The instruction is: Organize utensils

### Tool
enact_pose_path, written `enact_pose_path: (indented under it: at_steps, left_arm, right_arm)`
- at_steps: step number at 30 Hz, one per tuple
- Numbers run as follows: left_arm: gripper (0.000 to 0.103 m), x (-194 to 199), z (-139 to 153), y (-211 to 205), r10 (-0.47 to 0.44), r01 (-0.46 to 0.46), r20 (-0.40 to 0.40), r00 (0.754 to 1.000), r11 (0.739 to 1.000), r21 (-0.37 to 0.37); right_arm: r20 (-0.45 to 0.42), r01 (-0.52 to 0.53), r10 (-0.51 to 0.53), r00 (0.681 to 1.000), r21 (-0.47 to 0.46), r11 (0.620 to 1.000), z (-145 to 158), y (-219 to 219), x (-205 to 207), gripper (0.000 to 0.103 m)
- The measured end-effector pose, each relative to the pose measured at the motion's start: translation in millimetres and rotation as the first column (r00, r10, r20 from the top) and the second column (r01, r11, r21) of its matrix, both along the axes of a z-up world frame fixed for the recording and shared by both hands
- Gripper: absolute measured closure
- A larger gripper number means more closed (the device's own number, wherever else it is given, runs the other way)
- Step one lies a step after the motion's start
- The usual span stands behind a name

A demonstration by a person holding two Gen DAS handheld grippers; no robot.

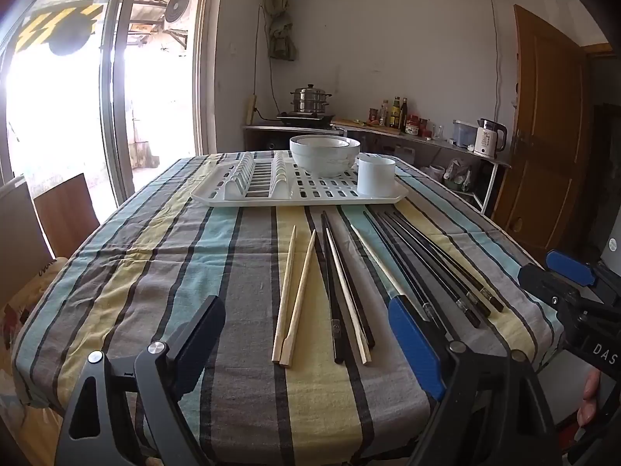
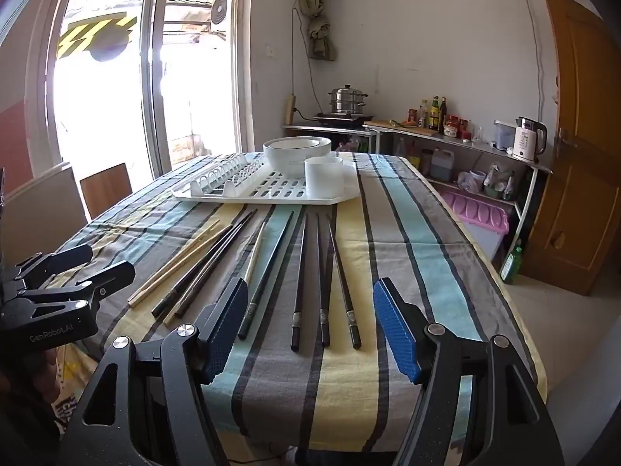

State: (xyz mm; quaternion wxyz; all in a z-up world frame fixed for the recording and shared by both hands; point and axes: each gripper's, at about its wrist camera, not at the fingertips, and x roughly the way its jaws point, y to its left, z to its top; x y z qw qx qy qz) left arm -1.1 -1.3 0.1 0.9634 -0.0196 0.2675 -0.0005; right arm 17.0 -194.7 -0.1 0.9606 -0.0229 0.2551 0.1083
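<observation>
Ten chopsticks lie loose on the counter's striped cloth (image 1: 186,256), between its near edge and the white dish rack (image 1: 299,194) set toward the far edge. Four are pale bamboo: two bamboo chopsticks (image 1: 295,299) side by side at the left of the spread, a third bamboo stick (image 1: 347,295) lying along the black pair (image 1: 337,287) just right of them, and a fourth bamboo stick (image 1: 378,260) slanting further right. Six are glossy black with silver bands near the thick ends: that black pair, one black chopstick (image 2: 269,268) beside the fourth bamboo stick, and three black chopsticks (image 2: 322,283) fanned near the counter's right side, thick ends toward the near edge. On the rack stand two nested white bowls (image 1: 325,153) and one white cup (image 1: 375,176). The left gripper (image 1: 310,341) hangs low over the near edge, jaws spread wide and holding nothing, straddling the bamboo and black pairs. The right gripper (image 2: 310,326) likewise has its jaws wide apart and empty, framing the three black chopsticks.
</observation>
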Motion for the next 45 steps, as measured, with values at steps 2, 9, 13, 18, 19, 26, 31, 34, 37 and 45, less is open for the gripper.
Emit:
enact_pose_path:
  at_steps: [2,9,13,18,19,26,31,34,37,45]
  left_arm:
    - [0.017,-3,1,-2,-0.004,0.004,0.004,1.0,1.0,0.002]
    - [0.017,0,-3,-1,-0.001,0.001,-0.023,1.0,1.0,0.004]
    - [0.017,-1,-2,-3,-0.004,0.004,-0.023,1.0,1.0,0.011]
    - [0.017,-1,0,-2,-0.004,0.004,-0.022,1.0,1.0,0.01]
    - [0.017,-1,0,-1,-0.003,0.003,-0.022,1.0,1.0,0.01]
    - [0.017,0,1,-1,-0.006,0.006,-0.027,1.0,1.0,0.011]
    - [0.017,0,2,-2,-0.006,0.006,-0.026,1.0,1.0,0.012]
    - [0.017,0,2,-2,-0.005,0.006,-0.027,1.0,1.0,0.012]
    - [0.017,0,3,-3,-0.004,0.005,-0.028,1.0,1.0,0.012]
    - [0.017,0,3,-4,-0.006,0.007,-0.026,1.0,1.0,0.013]
  right_arm:
    - [0.006,0.0,0.0,1.0,0.003,1.0,1,0,-1,0.035]
    - [0.024,-0.008,0.008,1.0,0.006,1.0,3,-2,-2,0.035]
    - [0.004,0.008,-0.008,1.0,0.001,1.0,2,-1,-3,0.035]
    - [0.005,0.006,-0.006,1.0,0.002,1.0,5,-1,-3,0.035]
    - [0.005,0.006,-0.006,1.0,0.002,1.0,5,-1,-3,0.035]
    - [0.005,0.003,-0.003,1.0,0.0,1.0,6,-1,-3,0.035]
    - [0.006,0.002,-0.002,1.0,0.001,1.0,6,0,-3,0.035]
    - [0.007,0.003,-0.003,1.0,0.0,1.0,6,0,-2,0.035]
    - [0.007,0.003,-0.003,1.0,0.0,1.0,6,0,-2,0.035]
    - [0.009,0.004,-0.004,1.0,-0.001,1.0,7,0,-2,0.035]
